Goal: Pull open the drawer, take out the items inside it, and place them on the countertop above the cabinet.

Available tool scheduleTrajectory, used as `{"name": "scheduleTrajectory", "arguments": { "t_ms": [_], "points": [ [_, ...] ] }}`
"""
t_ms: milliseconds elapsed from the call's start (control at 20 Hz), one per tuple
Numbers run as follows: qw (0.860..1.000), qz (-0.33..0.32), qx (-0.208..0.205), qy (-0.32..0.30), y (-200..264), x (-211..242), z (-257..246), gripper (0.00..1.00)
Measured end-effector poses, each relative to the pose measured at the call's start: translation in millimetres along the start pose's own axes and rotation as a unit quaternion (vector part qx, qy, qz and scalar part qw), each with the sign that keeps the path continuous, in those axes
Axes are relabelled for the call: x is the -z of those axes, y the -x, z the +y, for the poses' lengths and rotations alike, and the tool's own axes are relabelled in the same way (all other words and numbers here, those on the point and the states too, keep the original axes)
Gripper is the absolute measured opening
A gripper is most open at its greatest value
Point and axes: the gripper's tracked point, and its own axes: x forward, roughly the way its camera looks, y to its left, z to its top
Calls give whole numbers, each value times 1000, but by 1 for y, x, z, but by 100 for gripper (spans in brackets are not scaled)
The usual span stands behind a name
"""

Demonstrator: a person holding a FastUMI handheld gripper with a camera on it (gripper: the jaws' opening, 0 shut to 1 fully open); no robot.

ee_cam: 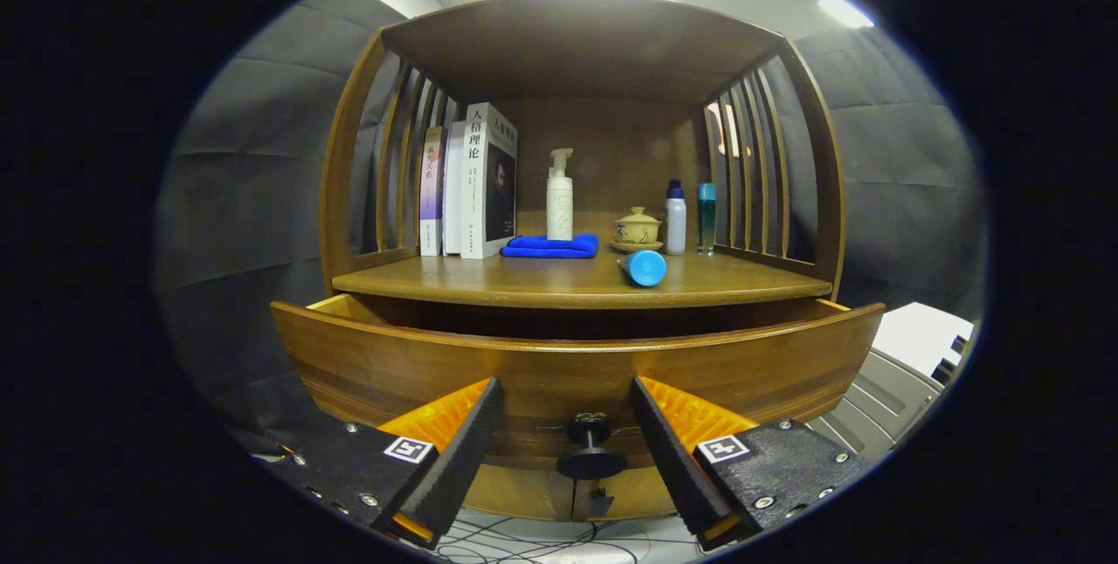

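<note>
— While the drawer (576, 372) stands pulled out from under the desk (576, 283), where is the gripper (568, 424)?
— Just ahead of the drawer front, fingers spread wide and grasping nothing. The drawer's dark knob (590, 450) sits between them, touching neither.
— Can you see inside the drawer?
— No, its front panel hides the contents.
— What stands above the drawer?
— Toward the left, upright books (467, 184). Near the middle, a white pump bottle (559, 197) behind a folded blue cloth (550, 246). Right of that, a small lidded cup (638, 228), a white bottle with a blue cap (675, 219) and a teal bottle (707, 216). A blue cylinder (644, 267) lies on its side nearest the drawer.
</note>
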Motion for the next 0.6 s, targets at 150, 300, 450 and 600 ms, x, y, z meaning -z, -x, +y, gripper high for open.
{"name": "scheduleTrajectory", "arguments": {
  "t_ms": [150,300,450,600],
  "points": [
    [1000,-1,-4,-4,-9,-2,0,94],
    [1000,-1,-5,-5,-17,-2,-1,94],
    [1000,-1,-7,1,-30,-2,-3,94],
    [1000,-2,-9,-1,-35,-1,-3,94]
  ]
}}
